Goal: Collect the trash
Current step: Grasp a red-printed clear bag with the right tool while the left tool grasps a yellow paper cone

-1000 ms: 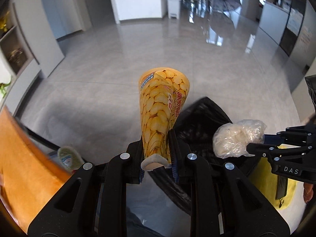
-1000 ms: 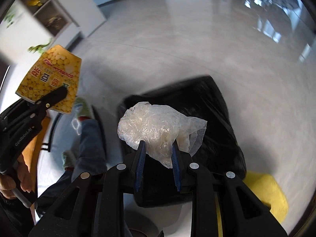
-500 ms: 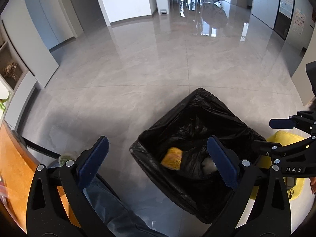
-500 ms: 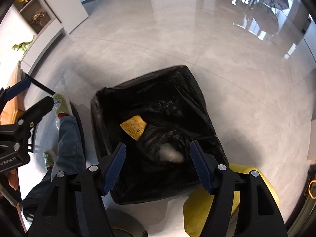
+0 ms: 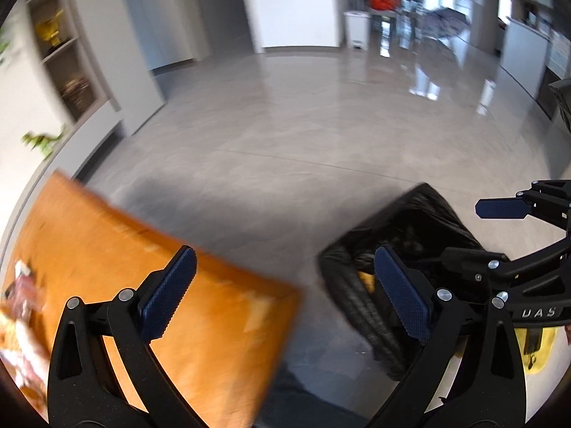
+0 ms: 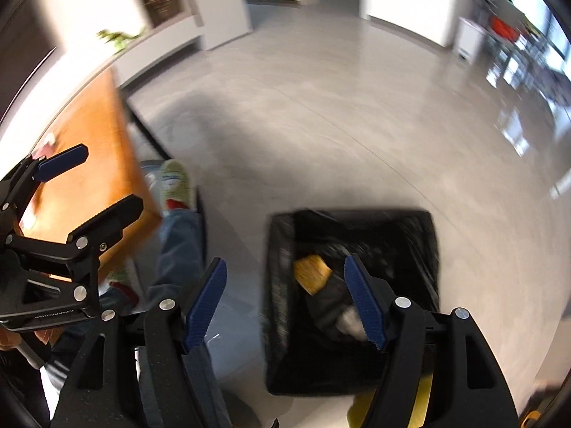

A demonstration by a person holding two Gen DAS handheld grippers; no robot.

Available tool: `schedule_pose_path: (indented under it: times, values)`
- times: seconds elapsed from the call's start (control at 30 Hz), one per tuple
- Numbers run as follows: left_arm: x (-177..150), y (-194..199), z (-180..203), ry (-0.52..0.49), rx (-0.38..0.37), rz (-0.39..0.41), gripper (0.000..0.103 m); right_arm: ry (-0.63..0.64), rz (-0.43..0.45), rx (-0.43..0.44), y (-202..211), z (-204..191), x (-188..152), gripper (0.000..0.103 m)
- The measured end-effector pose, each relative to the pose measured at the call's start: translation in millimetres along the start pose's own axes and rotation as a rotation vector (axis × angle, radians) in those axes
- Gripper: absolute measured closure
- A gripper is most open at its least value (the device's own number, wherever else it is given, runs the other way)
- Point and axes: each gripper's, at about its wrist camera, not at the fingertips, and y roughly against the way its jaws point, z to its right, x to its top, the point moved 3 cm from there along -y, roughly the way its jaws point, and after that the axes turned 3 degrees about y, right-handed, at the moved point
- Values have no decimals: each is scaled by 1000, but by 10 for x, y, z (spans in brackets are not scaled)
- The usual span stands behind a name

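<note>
My left gripper (image 5: 283,267) stands wide open with nothing between its blue pads, over the corner of the orange table (image 5: 142,267). My right gripper (image 6: 285,267) is open too and holds nothing; it hangs at the left rim of the black-bagged bin (image 6: 357,214). Inside the bin lie the yellow snack bag (image 6: 312,273) and a crumpled clear plastic wad (image 6: 351,321). The left wrist view shows the bin (image 5: 342,285) at lower right with the right gripper (image 5: 478,232) above it. Blurred wrappers (image 5: 21,285) lie at the table's far left. In the right wrist view the left gripper (image 6: 96,183) is over the table (image 6: 92,125).
A person's jeans leg (image 6: 178,249) and patterned sock (image 6: 176,182) sit between table and bin. A yellow cloth (image 5: 535,346) lies on the floor behind the bin. Glossy grey floor (image 5: 285,125) stretches ahead; shelves (image 5: 64,71) and a white cabinet line the left wall.
Both grippers opened, and the snack bag and plastic wad dropped into the bin. Since then both have swung left, so the orange table has come into view.
</note>
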Motion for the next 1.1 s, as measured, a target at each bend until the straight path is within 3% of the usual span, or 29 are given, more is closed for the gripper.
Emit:
schedule_pose_path:
  times: [0.37,0.77,0.97,1.1]
  values:
    - [-496,519,-1522,242,192,-4,6,297,6,144,-120,-1590,630,33]
    - [-1153,1223,-3188,480,404,-11,7,498,-47,332,-279,-3176,821,33]
    - [-1386,1263,-3916,556,424,-47,6,566,-93,396,-464,-3842,826,33]
    - [-1426,1133,-4233,594,346,-60,6,606,-123,432,-599,-4221,804,33]
